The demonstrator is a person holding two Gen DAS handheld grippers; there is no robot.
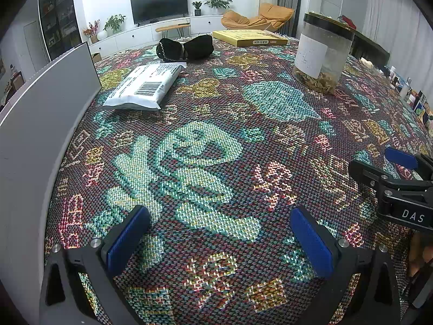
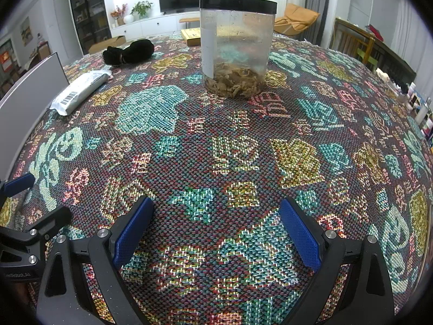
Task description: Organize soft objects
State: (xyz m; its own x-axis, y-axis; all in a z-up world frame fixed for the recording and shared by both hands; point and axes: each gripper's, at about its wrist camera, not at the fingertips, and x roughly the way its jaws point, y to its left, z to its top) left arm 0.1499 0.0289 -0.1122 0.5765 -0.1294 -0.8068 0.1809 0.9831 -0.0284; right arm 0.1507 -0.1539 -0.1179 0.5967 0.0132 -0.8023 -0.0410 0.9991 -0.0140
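A black soft fabric item [image 1: 186,47] lies at the far side of the patterned tablecloth [image 1: 216,140]; it also shows in the right wrist view [image 2: 130,51]. A soft white-grey mailer bag with a barcode [image 1: 143,85] lies nearer on the left, and shows in the right wrist view [image 2: 79,90]. My left gripper [image 1: 220,220] is open and empty, low over the cloth. My right gripper [image 2: 216,211] is open and empty over the cloth; it shows at the right edge of the left wrist view [image 1: 389,165].
A clear jar with a black lid and dried pieces [image 2: 236,44] stands ahead of the right gripper. A yellow flat box [image 1: 249,38] lies at the far edge. A grey upright panel [image 1: 46,103] borders the table's left side. Small bottles [image 2: 416,103] line the right edge.
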